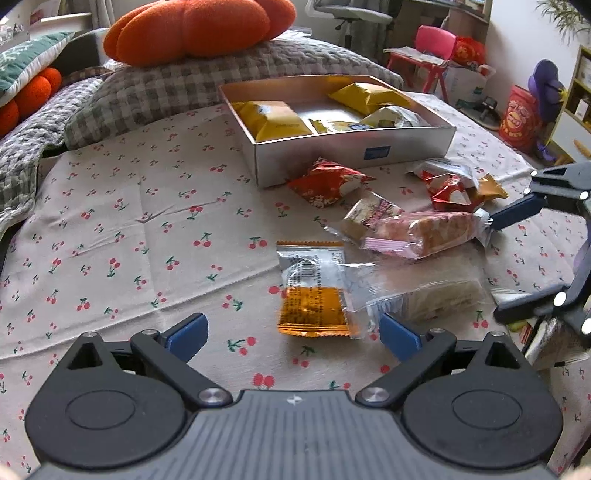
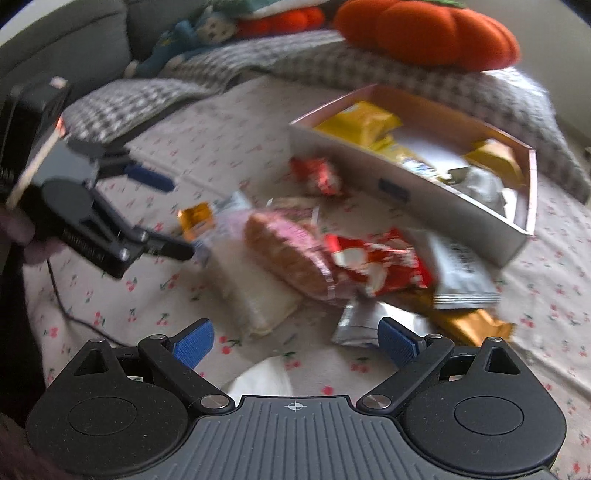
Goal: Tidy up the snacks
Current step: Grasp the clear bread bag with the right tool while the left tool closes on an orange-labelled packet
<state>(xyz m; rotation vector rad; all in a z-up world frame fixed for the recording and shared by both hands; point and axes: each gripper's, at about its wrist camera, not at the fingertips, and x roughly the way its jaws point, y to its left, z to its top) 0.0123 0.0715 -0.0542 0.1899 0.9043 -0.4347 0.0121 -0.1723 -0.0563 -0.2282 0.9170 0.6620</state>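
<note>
Right view blurred, snack pile (image 2: 332,266) smeared, right gripper (image 2: 295,341) seemingly empty

Orange pumpkin cushion (image 1: 192,29) on checked blanket (image 1: 177,88); pink chair (image 1: 432,55) behind

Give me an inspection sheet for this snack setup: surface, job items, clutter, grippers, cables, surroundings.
Surface: cherry-print cloth, creased.
Job's things: open box holding yellow packs; loose outside it are a red pack, pink cake pack, orange sachet, clear pack and more wrapped snacks near the box.
Clutter: nothing seen beyond the snacks.
Grippers: left gripper open, empty, above the cloth near the orange sachet; right gripper open, empty, near the pile.
Cables: black cable on the cloth, below the left gripper.
Surroundings: checked blanket, orange pumpkin cushion, pink chair.
</note>
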